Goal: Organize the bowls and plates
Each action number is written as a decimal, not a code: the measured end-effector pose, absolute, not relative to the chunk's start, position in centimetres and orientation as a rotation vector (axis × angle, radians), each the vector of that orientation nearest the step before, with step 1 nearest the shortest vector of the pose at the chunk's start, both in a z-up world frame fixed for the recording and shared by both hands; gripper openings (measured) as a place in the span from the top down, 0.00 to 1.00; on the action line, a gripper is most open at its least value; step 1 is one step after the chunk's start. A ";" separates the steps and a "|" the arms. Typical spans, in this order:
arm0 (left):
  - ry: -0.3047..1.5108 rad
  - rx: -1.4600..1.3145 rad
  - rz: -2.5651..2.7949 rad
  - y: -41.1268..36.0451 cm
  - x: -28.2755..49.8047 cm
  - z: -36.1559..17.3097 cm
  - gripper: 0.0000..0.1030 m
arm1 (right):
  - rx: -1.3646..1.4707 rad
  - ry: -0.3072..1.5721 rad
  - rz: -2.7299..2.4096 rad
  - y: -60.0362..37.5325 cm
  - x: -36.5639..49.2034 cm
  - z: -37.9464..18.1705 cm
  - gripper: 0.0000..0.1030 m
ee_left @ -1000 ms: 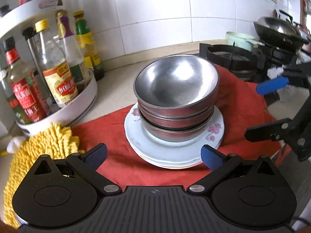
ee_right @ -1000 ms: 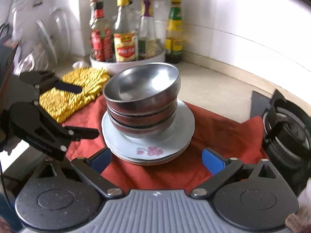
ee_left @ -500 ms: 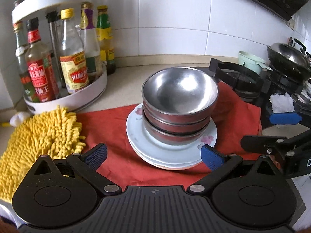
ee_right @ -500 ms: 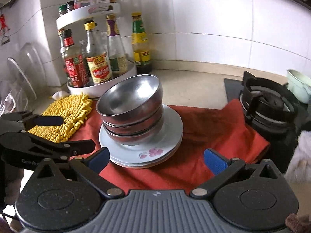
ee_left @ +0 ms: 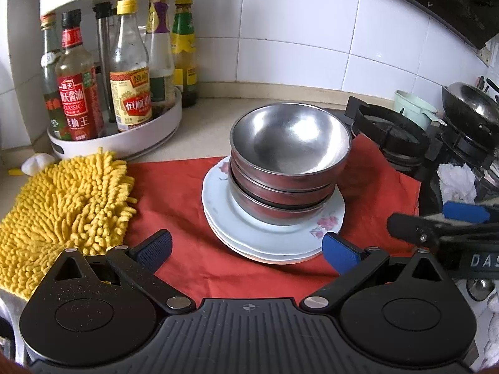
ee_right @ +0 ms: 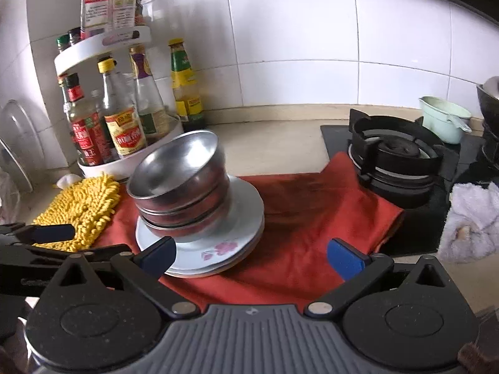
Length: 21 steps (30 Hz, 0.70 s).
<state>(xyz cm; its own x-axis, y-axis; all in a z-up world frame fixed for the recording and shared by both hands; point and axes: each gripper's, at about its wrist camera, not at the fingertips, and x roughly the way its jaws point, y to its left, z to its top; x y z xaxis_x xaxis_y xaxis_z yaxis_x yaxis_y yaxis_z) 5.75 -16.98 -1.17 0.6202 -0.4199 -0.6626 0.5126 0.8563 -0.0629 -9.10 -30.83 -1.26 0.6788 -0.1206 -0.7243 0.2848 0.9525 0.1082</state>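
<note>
Three steel bowls [ee_left: 288, 155] are nested in a stack on a pile of white flowered plates [ee_left: 271, 233], on a red cloth [ee_left: 187, 193]. The stack of bowls [ee_right: 181, 187] and the plates [ee_right: 224, 243] also show in the right wrist view. My left gripper [ee_left: 248, 249] is open and empty, in front of the plates and apart from them. My right gripper [ee_right: 251, 257] is open and empty, in front of the pile and to its right. Each gripper shows at the edge of the other's view.
A white rotating rack [ee_left: 124, 137] with sauce bottles stands at the back left. A yellow chenille mitt [ee_left: 62, 205] lies left of the cloth. A gas stove [ee_right: 396, 159], a green pot [ee_right: 443, 118] and a white towel [ee_right: 474, 218] are on the right.
Both grippers have drawn back and up from the stack, so it looks smaller and further off. The bowls and plates have not moved. Both grippers stayed open.
</note>
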 end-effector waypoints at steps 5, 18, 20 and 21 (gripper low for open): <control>0.729 0.127 -0.521 -17.1 5.5 -1.2 0.00 | 0.228 0.801 -0.236 -30.7 -9.4 -1.4 0.03; 0.762 0.117 -0.498 -16.9 5.1 -1.3 0.00 | 0.252 0.809 -0.240 -30.7 -9.8 -1.3 0.03; 0.777 0.111 -0.502 -16.8 5.1 -1.4 0.00 | 0.253 0.813 -0.239 -30.6 -9.8 -1.3 0.03; 0.785 0.108 -0.502 -16.8 5.1 -1.5 0.00 | 0.254 0.814 -0.239 -30.6 -9.8 -1.3 0.03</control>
<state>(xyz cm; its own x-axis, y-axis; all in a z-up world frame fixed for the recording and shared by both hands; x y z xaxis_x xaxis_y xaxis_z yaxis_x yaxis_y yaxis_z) 5.12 -16.76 -1.46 0.5969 -0.3920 -0.7000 0.4709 0.8776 -0.0899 -9.81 -30.63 -1.34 0.6629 -0.1120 -0.7403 0.3054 0.9432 0.1307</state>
